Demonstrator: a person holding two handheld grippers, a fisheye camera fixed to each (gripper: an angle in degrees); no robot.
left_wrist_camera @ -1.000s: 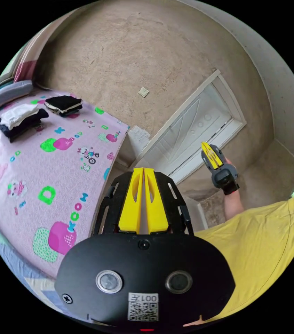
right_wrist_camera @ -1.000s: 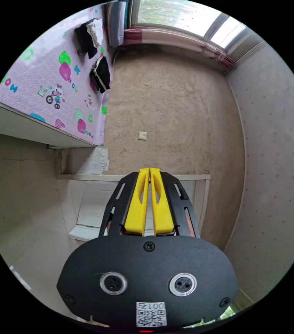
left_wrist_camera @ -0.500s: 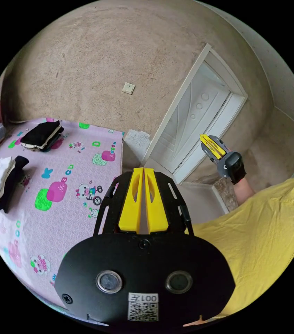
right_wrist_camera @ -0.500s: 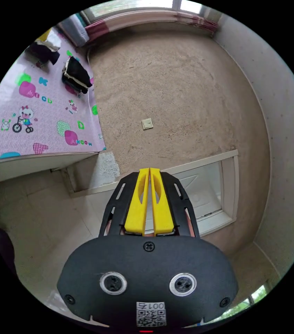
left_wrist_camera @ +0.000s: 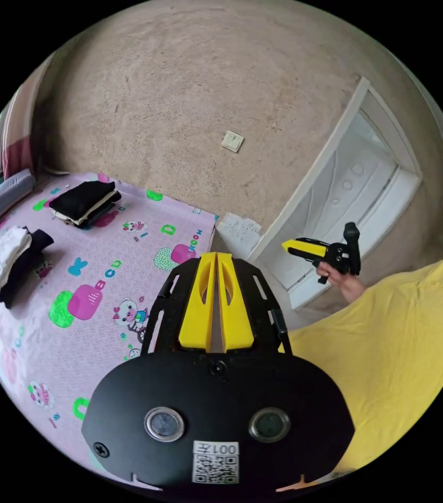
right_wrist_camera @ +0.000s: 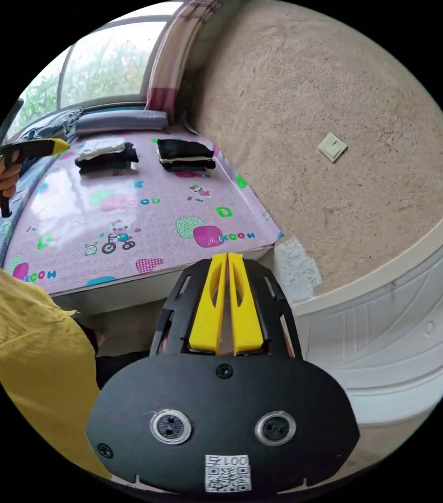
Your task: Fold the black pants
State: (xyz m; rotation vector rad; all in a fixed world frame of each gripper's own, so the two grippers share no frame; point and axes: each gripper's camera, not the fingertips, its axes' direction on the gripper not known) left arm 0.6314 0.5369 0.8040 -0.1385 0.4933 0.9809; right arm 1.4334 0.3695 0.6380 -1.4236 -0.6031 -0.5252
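Two folded piles lie at the far end of a pink patterned bed (left_wrist_camera: 100, 272) (right_wrist_camera: 142, 220). One is a black pile with a pale layer (left_wrist_camera: 84, 201) (right_wrist_camera: 184, 154). The other is dark with white cloth on top (left_wrist_camera: 9, 257) (right_wrist_camera: 107, 153). My left gripper (left_wrist_camera: 216, 255) is shut and empty, held in the air beside the bed, and it also appears at the left edge of the right gripper view (right_wrist_camera: 60, 144). My right gripper (right_wrist_camera: 227, 257) is shut and empty too; in the left gripper view it is held up before the white door (left_wrist_camera: 290, 245).
A person in a yellow shirt (left_wrist_camera: 404, 340) (right_wrist_camera: 17, 335) stands beside the bed. A white door (left_wrist_camera: 357, 199) (right_wrist_camera: 404, 335) is set in the rough tan wall, which carries a switch plate (left_wrist_camera: 232, 141) (right_wrist_camera: 332, 147). A window with a curtain (right_wrist_camera: 100, 68) is behind the bed.
Both cameras have swung round. The right gripper view has turned from the wall and door toward the bed and window. In the left gripper view the right gripper has tipped to point sideways.
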